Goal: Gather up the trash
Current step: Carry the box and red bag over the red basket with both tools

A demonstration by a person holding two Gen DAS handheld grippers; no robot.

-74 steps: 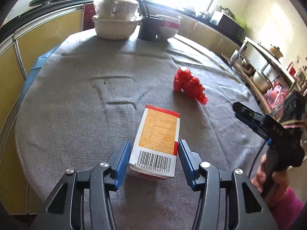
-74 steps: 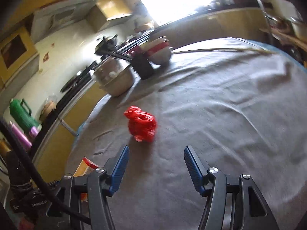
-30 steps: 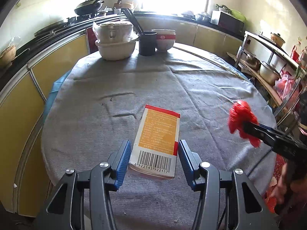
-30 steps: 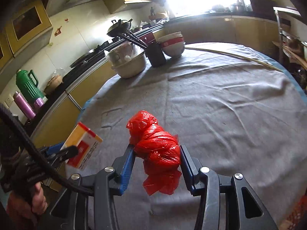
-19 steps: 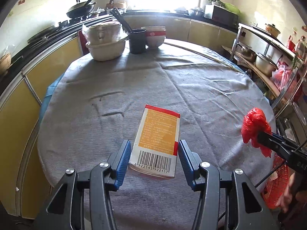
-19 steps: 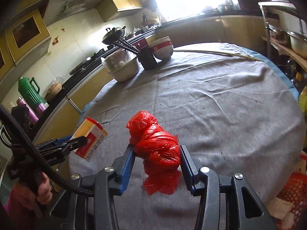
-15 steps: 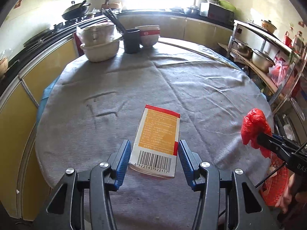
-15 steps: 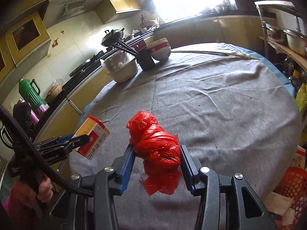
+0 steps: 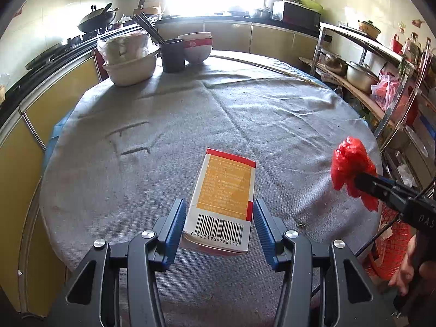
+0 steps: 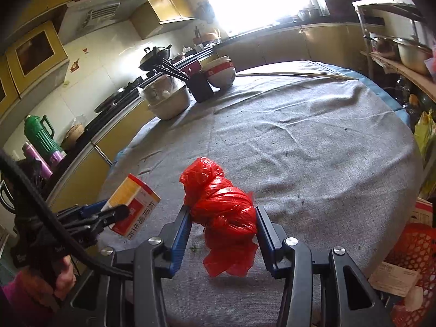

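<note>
Carrying is the step in hand: you have both pieces of trash lifted clear of the counter [image 9: 169, 125], and neither has been dropped off yet. Your left gripper [image 9: 216, 223] is partly closed with its blue pads pressed against the two sides of the orange-and-white carton [image 9: 222, 200], barcode end toward the camera. Your right gripper [image 10: 222, 227] is likewise partly closed, pinching the knotted red plastic bag [image 10: 220, 207], whose loose tail hangs below the pads. In the left wrist view the bag is out past the right edge of the grey cloth, near the red mesh basket [image 10: 408, 253] that stands on the floor just beside the counter with some paper scraps already in it.

That basket looks like the place for the trash, so the next move calls for bringing the right gripper over its mouth, then opening the jaws to release the bag. The carton needs more travel: it hangs over the near part of the cloth, well apart from the basket. Keep both grips firm until each piece is above the rim.
</note>
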